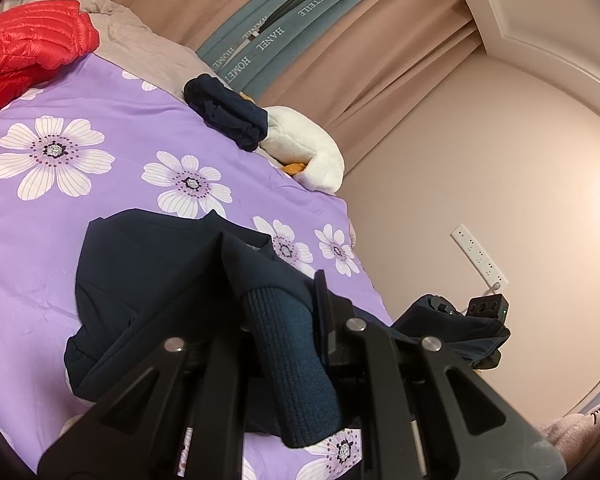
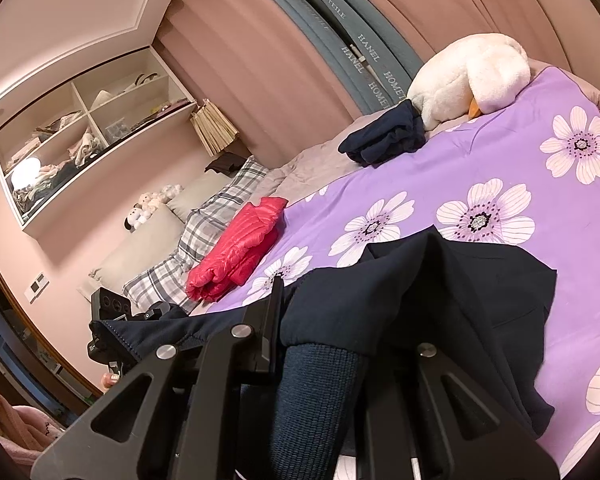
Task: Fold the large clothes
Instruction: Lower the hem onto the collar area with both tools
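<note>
A large navy jacket [image 1: 148, 280] lies partly on the purple flowered bedspread [image 1: 40, 216]; it also shows in the right wrist view [image 2: 460, 292]. My left gripper [image 1: 280, 312] is shut on a ribbed navy cuff [image 1: 296, 360] of the jacket. My right gripper [image 2: 320, 332] is shut on the jacket's other ribbed cuff [image 2: 316, 400]. Each gripper shows in the other's view, the right one [image 1: 480, 320] and the left one [image 2: 116, 320], with jacket cloth stretched between them above the bed's near edge.
A folded red puffer jacket [image 2: 236, 244] lies near the plaid pillows [image 2: 216, 204]. A folded navy garment [image 2: 384, 140] sits beside a white plush goose [image 2: 472, 76] at the far edge. Curtains [image 2: 260, 64], wall shelves [image 2: 88, 128] and a power strip [image 1: 478, 254] line the walls.
</note>
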The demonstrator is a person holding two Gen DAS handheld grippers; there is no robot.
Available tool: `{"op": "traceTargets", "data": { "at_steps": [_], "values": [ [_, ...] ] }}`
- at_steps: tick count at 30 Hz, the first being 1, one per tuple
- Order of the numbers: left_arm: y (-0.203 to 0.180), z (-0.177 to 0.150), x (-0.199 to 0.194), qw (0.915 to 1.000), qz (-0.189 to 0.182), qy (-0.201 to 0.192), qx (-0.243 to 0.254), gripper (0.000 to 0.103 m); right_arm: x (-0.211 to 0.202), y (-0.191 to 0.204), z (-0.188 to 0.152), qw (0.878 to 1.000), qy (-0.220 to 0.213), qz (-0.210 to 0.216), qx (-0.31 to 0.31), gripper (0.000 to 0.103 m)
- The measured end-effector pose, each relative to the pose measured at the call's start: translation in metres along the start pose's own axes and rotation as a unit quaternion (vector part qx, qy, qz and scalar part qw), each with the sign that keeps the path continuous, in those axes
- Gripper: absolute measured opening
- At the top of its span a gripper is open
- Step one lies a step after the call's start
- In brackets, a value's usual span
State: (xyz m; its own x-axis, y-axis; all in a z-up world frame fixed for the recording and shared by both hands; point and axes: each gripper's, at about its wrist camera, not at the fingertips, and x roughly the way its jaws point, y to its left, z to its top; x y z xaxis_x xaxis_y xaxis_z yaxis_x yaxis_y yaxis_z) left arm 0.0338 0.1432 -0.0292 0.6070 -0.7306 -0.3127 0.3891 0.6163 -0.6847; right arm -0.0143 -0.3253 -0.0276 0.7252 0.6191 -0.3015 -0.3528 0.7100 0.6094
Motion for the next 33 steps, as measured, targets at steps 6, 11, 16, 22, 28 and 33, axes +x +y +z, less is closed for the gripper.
{"op": "traceTargets", "data": {
  "at_steps": [6, 11, 16, 22, 28, 33],
  "values": [
    [0.003, 0.001, 0.008, 1.0000, 0.009, 0.003, -0.001, 0.011, 0.011, -0.001, 0.000, 1.000, 0.004, -0.016, -0.008, 0.013],
    [0.014, 0.004, 0.019, 0.9996, 0.025, 0.007, -0.012, 0.011, 0.026, -0.005, 0.001, 0.999, 0.011, -0.026, -0.019, 0.013],
    [0.031, 0.015, 0.038, 0.9987, 0.041, 0.015, -0.027, 0.011, 0.041, -0.023, 0.003, 0.999, 0.014, -0.042, -0.006, 0.013],
    [0.055, 0.031, 0.074, 0.9964, 0.068, 0.033, -0.038, 0.011, 0.057, -0.062, 0.009, 0.997, 0.010, -0.072, 0.036, 0.013],
    [0.090, 0.044, 0.106, 0.9920, 0.091, 0.046, -0.075, 0.011, 0.068, -0.102, 0.017, 0.991, 0.003, -0.096, 0.093, 0.013],
    [0.116, 0.044, 0.125, 0.9874, 0.110, 0.055, -0.099, 0.011, 0.083, -0.142, 0.014, 0.982, 0.005, -0.120, 0.146, 0.013]
  ]
}}
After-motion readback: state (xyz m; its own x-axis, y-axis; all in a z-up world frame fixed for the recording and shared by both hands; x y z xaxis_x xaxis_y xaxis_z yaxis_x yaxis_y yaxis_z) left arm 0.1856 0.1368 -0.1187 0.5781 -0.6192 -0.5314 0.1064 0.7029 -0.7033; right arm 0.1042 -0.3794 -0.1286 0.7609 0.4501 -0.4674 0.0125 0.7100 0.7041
